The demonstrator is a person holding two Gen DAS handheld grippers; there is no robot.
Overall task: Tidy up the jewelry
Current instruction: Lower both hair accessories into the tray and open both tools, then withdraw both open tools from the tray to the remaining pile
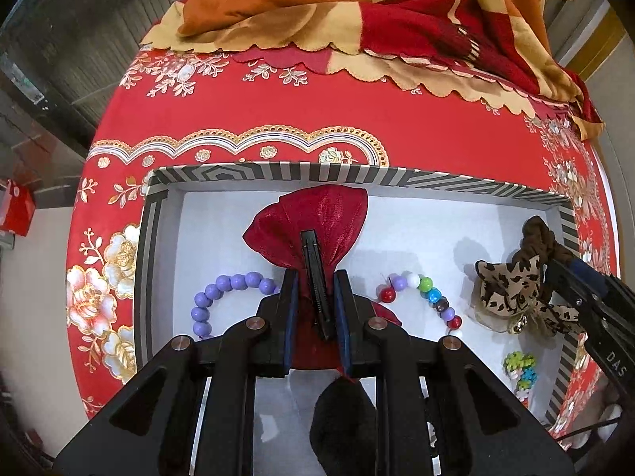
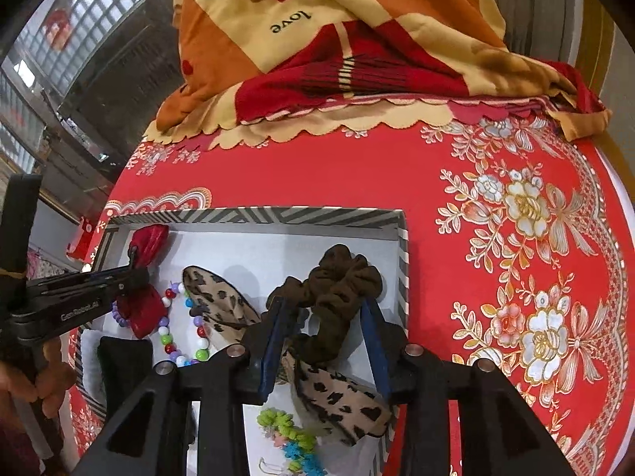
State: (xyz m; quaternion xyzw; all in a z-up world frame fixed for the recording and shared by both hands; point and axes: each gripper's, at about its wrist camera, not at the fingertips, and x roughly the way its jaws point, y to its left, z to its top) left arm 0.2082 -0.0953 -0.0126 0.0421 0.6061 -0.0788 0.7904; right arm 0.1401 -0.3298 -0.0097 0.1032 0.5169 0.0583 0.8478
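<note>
A shallow white box (image 1: 158, 214) with a black-and-white striped rim is seen lying on a red surface (image 1: 317, 111) printed with flowers, and every place below is given relative to this box.

In the left part of the box, the left hand-held gripper (image 1: 315, 297) is closed on the knotted waist of a red satin bow (image 1: 317, 214); a black hair clip (image 1: 315, 277) fixed to the bow is seen between the blue-padded fingers. The upper lobe of the bow is spread toward the far wall of the box. A purple bead bracelet (image 1: 222, 293) is laid on the box floor just left of the gripper, and a multicoloured bead bracelet (image 1: 428, 297) just right of it, toward the middle of the box. Something black and soft (image 1: 341, 416) is seen at the near edge, below the gripper.

At the right wall of the box, a brown scrunchie (image 2: 337, 281) is bracketed by the fingers of the right hand-held gripper (image 2: 323, 317), which are spread fairly wide; both fingers appear to press against the fabric. A leopard-print bow (image 2: 341, 396) is attached to the scrunchie and hangs below it, another lobe lying toward the box centre. Small green and blue flower-shaped pieces (image 2: 289, 436) are seen near the front right corner.

Beyond the far wall of the box, a folded orange and red blanket (image 2: 337, 39) is piled on the surface.
</note>
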